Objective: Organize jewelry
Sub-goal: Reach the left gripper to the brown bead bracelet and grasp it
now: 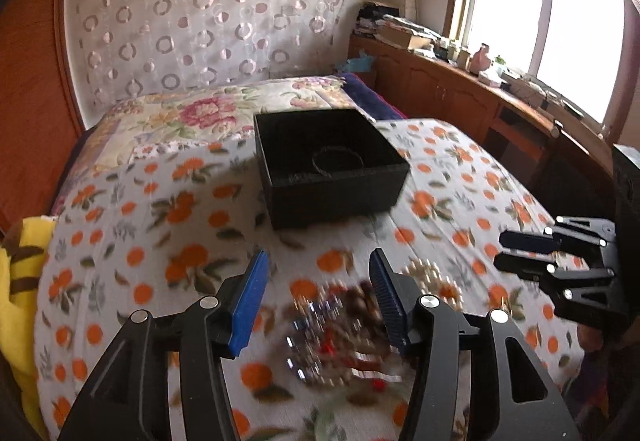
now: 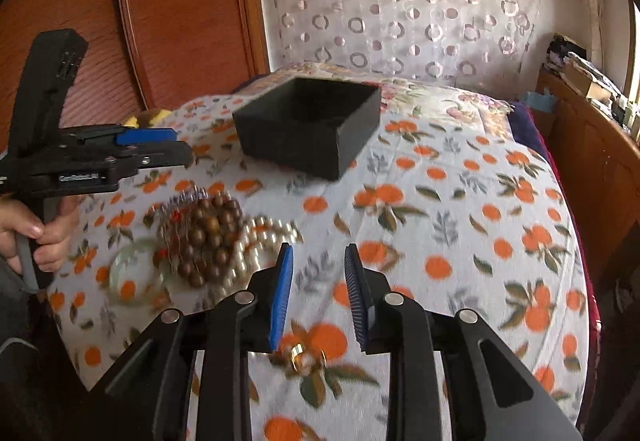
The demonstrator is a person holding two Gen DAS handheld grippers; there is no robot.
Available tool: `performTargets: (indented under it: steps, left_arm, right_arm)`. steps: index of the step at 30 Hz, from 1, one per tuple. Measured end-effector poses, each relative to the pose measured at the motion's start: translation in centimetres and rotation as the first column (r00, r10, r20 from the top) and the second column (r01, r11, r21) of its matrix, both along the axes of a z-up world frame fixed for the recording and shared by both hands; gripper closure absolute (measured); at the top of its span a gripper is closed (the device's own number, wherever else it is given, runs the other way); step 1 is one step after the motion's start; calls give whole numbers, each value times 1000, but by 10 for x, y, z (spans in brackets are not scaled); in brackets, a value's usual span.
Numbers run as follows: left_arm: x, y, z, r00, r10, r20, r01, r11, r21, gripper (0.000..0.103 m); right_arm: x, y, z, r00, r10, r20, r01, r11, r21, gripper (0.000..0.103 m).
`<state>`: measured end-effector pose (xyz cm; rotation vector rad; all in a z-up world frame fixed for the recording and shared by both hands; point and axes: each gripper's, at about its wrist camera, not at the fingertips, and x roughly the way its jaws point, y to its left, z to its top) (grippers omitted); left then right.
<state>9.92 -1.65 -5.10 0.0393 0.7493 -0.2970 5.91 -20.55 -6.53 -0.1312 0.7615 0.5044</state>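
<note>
Left gripper (image 1: 318,277) is seen parted and empty over the jewelry pile (image 2: 204,237), heaped just short of the black box (image 2: 308,129); loose, slithery strands are best pinched by one bead run; right gripper (image 2: 318,273) is held narrowly parted, empty

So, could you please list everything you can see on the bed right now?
Box: one, black, open, mid-bed; a dark ring shape lies inside.
Wooden bead strand: one, brown, piled on blanket.
Pearl strand: one, white, beside the wooden beads.
Clear bangle: one, see-through, left of pile.
Ring: one, gold, near blanket edge.
Blanket: one, white with orange fruit print.
Left tongs: blue pads, open above the pile.
Right tongs: blue pads, open, empty.
Hand: one, gripping left handle.
</note>
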Motion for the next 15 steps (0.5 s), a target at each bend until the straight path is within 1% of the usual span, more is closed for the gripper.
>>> performTargets:
  steps: [7, 12, 13, 15]
  left_arm:
    - [-21, -21, -12, 998, -60, -26, 60, 998, 1, 53]
    - [-27, -38, -16, 995, -97, -28, 97, 995, 11, 53]
    - [-27, -41, -18, 994, -105, -32, 105, 994, 15, 54]
    - [-25, -47, -22, 992, -118, -46, 119, 993, 20, 60]
  right_arm:
    - [-16, -19, -18, 999, -17, -47, 16, 1000, -17, 74]
    - [-20, -18, -22, 999, -13, -45, 13, 1000, -17, 74]
    - [-21, -17, -22, 999, -10, -43, 10, 1000, -11, 74]
    - [-20, -16, -23, 999, -11, -43, 11, 1000, -15, 74]
